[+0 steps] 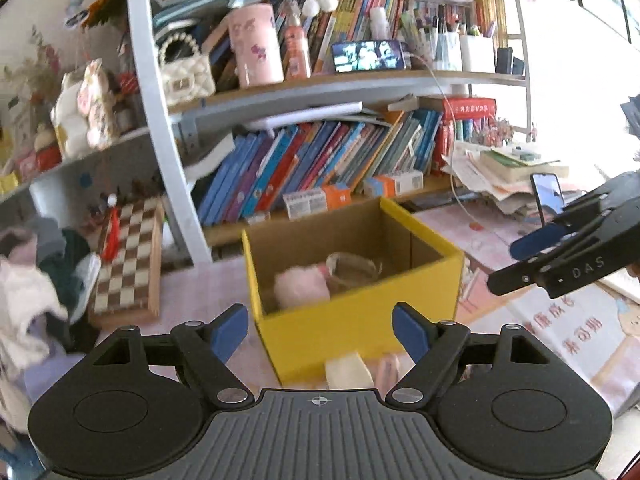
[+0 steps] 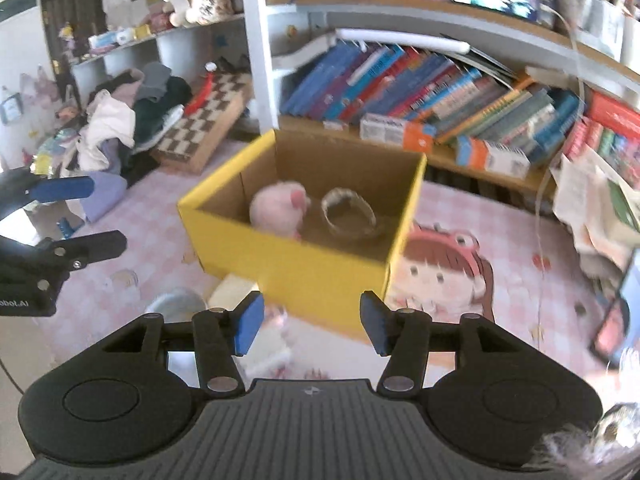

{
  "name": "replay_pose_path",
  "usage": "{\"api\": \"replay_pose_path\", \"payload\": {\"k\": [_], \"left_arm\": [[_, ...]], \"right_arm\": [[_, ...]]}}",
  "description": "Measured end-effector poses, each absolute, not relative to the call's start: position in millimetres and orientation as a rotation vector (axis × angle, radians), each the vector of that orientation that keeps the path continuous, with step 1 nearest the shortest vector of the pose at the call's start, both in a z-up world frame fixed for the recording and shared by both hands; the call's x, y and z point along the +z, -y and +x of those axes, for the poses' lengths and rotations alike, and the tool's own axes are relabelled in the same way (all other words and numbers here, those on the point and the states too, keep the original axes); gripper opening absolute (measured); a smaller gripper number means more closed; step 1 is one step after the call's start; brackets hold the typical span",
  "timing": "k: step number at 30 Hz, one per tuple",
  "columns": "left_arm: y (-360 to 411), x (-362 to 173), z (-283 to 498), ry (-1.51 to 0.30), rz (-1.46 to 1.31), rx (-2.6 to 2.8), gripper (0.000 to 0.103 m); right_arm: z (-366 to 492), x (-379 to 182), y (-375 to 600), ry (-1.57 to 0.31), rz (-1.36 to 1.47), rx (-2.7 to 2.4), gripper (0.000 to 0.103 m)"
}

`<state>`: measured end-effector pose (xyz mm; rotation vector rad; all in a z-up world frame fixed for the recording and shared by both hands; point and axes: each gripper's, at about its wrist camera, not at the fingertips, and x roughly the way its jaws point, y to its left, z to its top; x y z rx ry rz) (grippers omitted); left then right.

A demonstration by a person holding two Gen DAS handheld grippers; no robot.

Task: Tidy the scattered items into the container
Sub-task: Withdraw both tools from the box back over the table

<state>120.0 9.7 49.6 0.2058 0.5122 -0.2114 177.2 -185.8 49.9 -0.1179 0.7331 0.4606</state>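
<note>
Two things lie inside the yellow cardboard box (image 2: 320, 276) — a fluffy pink plush (image 2: 278, 210) on its left side and a roll of clear tape (image 2: 349, 212) just to the right of it, close together on the brown bottom. The box stands open-topped on the desk (image 2: 516, 236), which is covered by a pink checked mat with a cartoon girl (image 2: 440, 276) printed beside the box's right corner.

Against the box's near wall, on the mat, rest a pale cream block (image 2: 231, 290) and, just beside it, a small pinkish item too blurred to name; a round grey-white lid-like object (image 2: 176, 304) lies a little further left.

The left claw (image 1: 320, 332) hangs in front of the box with its blue-padded fingers spread wide and nothing between them; the cream block shows low in the gap. The right claw (image 2: 312, 324) is likewise spread and empty, pointing at the box's near corner. Each claw appears at the edge of the other's view, jaws parted.

Behind the box runs a bookshelf (image 1: 320, 84) — leaning blue and red books (image 1: 304, 168) on the lower level, a pink cylinder (image 1: 256, 46) and a lit phone screen (image 1: 368, 56) above. A chessboard (image 1: 128, 256) leans left of the white post, next to a heap of clothes (image 2: 120, 128). To the right, a stack of papers and books (image 1: 508, 172) sits by a propped phone (image 1: 548, 196).
</note>
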Motion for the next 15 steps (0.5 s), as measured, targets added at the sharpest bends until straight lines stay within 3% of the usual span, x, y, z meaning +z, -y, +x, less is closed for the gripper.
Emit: {"api": "replay_pose_path", "payload": {"k": [15], "left_arm": [[-9, -5, 56, -0.618, 0.193, -0.16, 0.082]], "right_arm": [[92, -9, 178, -0.78, -0.075, 0.281, 0.066]]}}
